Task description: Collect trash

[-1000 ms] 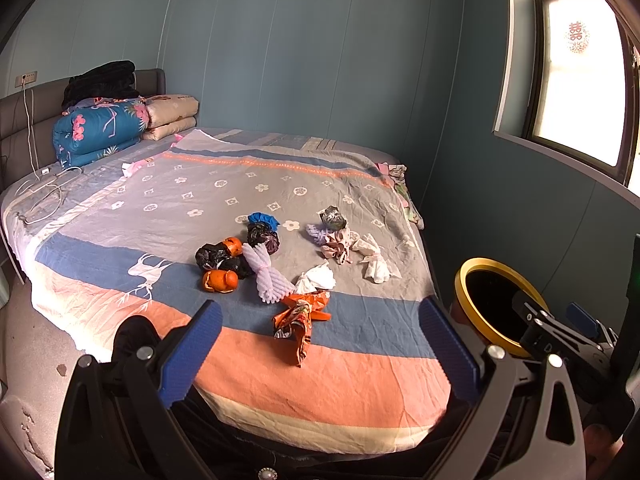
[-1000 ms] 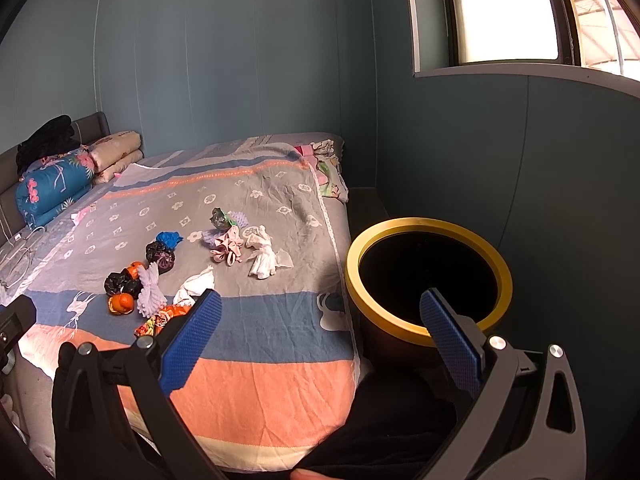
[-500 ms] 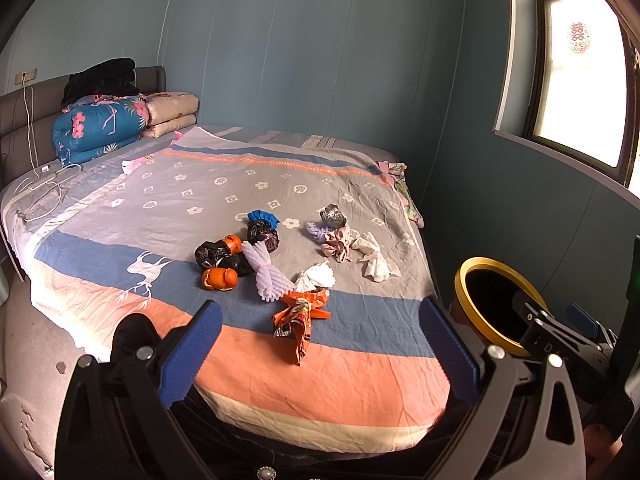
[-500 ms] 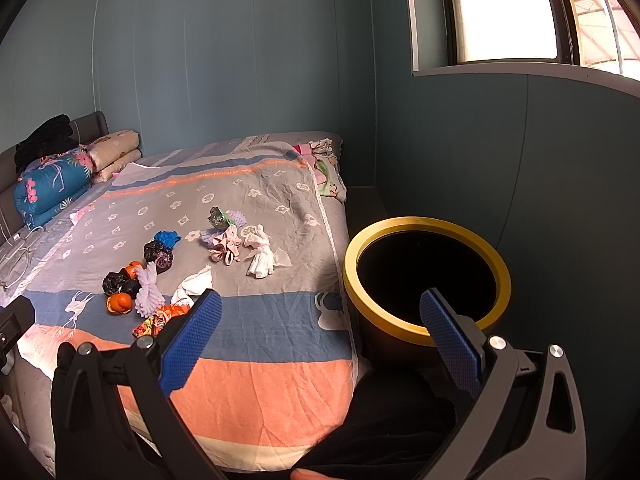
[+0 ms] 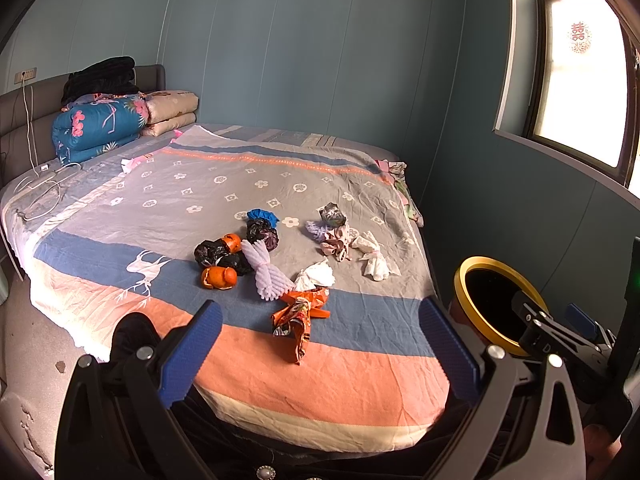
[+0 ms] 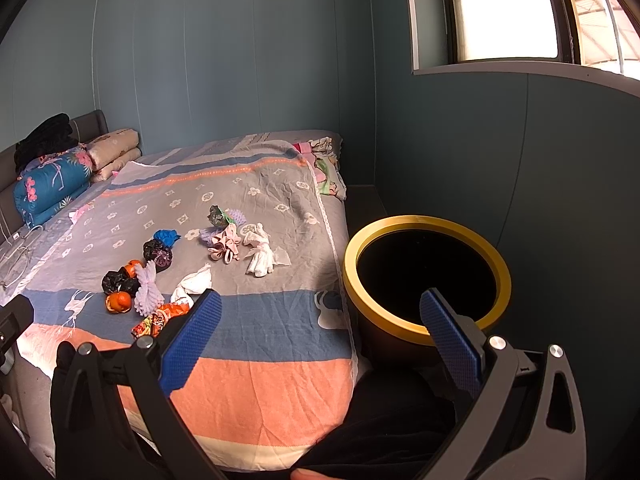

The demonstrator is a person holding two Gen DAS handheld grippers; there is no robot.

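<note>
orange wrapper [image 5: 301, 313] on bed [image 5: 328, 364], yellow-rimmed bin [image 6: 426, 276] beside it

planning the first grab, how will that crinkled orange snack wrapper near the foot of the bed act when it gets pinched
The orange snack wrapper looks like thin, twisted foil, so it is probably very light and floppy, crumpling rather than holding shape. Its glossy surface may slip, so pinching the bunched middle seems safest. It lies flat on the bedspread, so it is unlikely to roll.

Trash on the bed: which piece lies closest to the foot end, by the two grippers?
The crumpled orange printed wrapper, lying across the blue and orange stripes. Every other scrap sits farther up the bed.
</note>
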